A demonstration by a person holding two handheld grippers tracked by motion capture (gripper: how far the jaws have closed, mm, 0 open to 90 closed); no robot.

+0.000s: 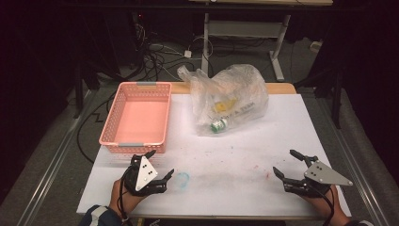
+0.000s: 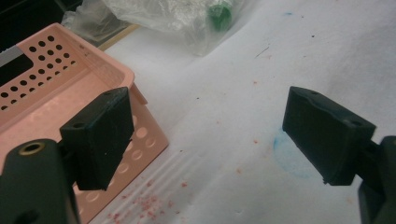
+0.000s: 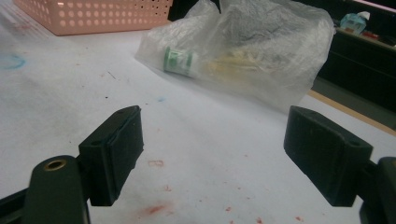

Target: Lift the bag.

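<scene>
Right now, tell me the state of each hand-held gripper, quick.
Left hand-held gripper: open, holding nothing, beside the pink basket.
Right hand-held gripper: open, holding nothing, pointed toward the plastic bag.

Worktop (image 1: 244, 155) white, smeared with red specks and faint blue ring mark (image 1: 182, 179) near front edge. Behind it dark floor with tangle of cables (image 1: 157, 56), plus white legs of another desk (image 1: 244, 33). Metal rails (image 1: 51, 160) run along both sides.
</scene>
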